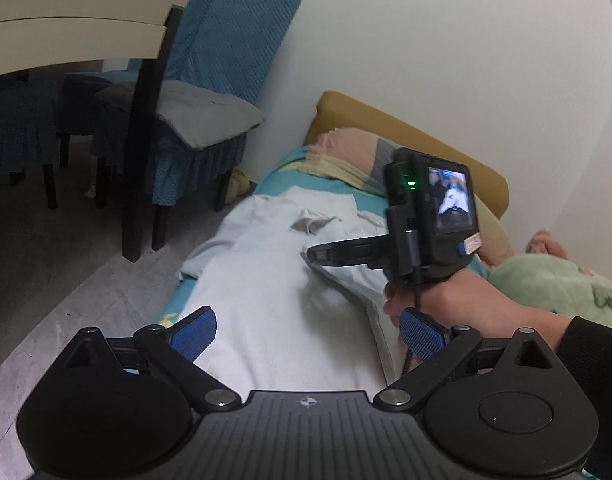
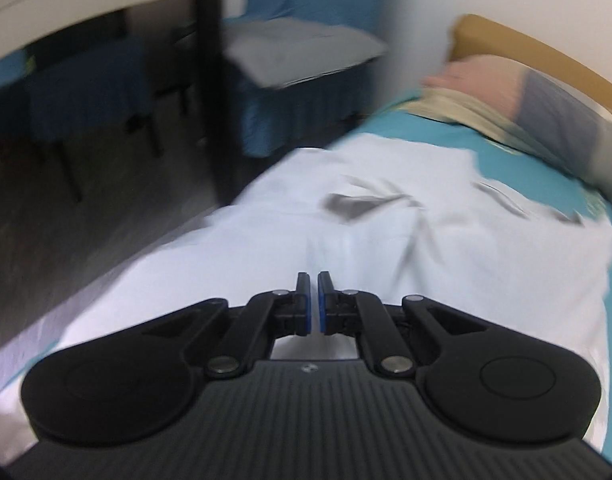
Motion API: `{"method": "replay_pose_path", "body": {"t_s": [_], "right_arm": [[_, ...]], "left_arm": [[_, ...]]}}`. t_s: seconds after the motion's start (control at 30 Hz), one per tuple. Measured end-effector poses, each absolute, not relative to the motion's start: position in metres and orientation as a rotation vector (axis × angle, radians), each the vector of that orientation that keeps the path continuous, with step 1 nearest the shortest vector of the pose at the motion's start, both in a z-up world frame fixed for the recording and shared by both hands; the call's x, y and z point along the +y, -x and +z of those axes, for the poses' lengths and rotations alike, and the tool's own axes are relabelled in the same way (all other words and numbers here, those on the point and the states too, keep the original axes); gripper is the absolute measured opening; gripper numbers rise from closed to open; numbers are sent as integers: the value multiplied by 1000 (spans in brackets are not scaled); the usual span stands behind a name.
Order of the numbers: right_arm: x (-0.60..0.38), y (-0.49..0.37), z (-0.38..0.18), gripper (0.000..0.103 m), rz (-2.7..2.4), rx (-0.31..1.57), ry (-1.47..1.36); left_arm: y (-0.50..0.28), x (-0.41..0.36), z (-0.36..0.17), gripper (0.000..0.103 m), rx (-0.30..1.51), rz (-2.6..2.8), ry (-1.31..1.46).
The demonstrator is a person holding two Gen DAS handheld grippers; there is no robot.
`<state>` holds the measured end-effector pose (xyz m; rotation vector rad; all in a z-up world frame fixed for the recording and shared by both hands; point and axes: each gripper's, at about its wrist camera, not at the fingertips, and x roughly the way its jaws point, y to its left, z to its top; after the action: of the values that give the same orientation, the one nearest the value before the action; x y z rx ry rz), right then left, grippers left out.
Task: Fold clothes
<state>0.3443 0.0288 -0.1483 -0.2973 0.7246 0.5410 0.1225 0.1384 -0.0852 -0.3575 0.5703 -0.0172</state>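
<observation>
Garment: a pale, near-white piece of clothing [image 1: 266, 280] lies lengthwise on the bed [image 1: 278, 184], over a teal sheet; a grey-lined opening, probably the collar, sits toward the far end.
Lie of the cloth: mostly flat, with creases near the collar; its right edge looks raised or doubled over beside the right gripper. The blur hides whether that is a true fold.
Left gripper [image 1: 306, 334]: fingers spread wide, nothing between them, low over the near end of the garment.
Right gripper [image 2: 314, 302]: fingers nearly together, a thin gap showing; I cannot tell whether cloth is pinched there. In the left view it hangs over the right side of the garment, held by a hand [image 1: 437, 296] in a dark sleeve.
Surroundings: pillow [image 1: 353, 156] at the head of the bed, a green plush toy [image 1: 565, 284] on the right, a chair [image 1: 210, 120] with a grey cushion on the floor side.
Step, as judged: spreading or an early side fold; the scene fits either.
Next move calls for: a sure pinch on an edge, with the cloth kept taut and square to the body.
</observation>
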Motion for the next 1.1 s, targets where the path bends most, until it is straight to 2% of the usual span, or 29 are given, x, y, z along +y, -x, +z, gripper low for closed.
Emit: {"method": "replay_pose_path", "body": {"t_s": [0.13, 0.17, 0.2, 0.27, 0.4, 0.7, 0.73, 0.77, 0.8, 0.83, 0.97, 1.1], "right_arm": [[70, -346, -139, 13, 560, 740, 398], [80, -347, -139, 32, 564, 745, 415], [90, -348, -138, 56, 569, 750, 431], [115, -348, -140, 72, 605, 736, 451], [181, -350, -163, 70, 728, 793, 621], [247, -352, -243, 68, 748, 846, 1120], [254, -352, -252, 66, 748, 850, 1176], [262, -352, -261, 58, 748, 853, 1232], [269, -353, -270, 28, 747, 855, 1285], [267, -354, -268, 12, 730, 839, 1266], [251, -350, -235, 10, 662, 689, 1085], [206, -348, -173, 10, 543, 485, 835]], "left_arm": [[-115, 154, -83, 99, 576, 9, 400], [-113, 158, -83, 99, 580, 16, 411], [-111, 162, -83, 99, 583, 24, 421], [-110, 171, -86, 99, 595, 46, 449], [-115, 187, -98, 99, 619, 103, 518], [-140, 196, -130, 99, 689, 214, 523], [-142, 195, -132, 99, 692, 221, 516], [-141, 193, -132, 99, 684, 226, 503], [-141, 192, -132, 99, 677, 231, 491], [-140, 190, -132, 99, 670, 237, 478], [-137, 186, -132, 99, 635, 252, 443], [-129, 181, -125, 99, 572, 240, 432]]}}
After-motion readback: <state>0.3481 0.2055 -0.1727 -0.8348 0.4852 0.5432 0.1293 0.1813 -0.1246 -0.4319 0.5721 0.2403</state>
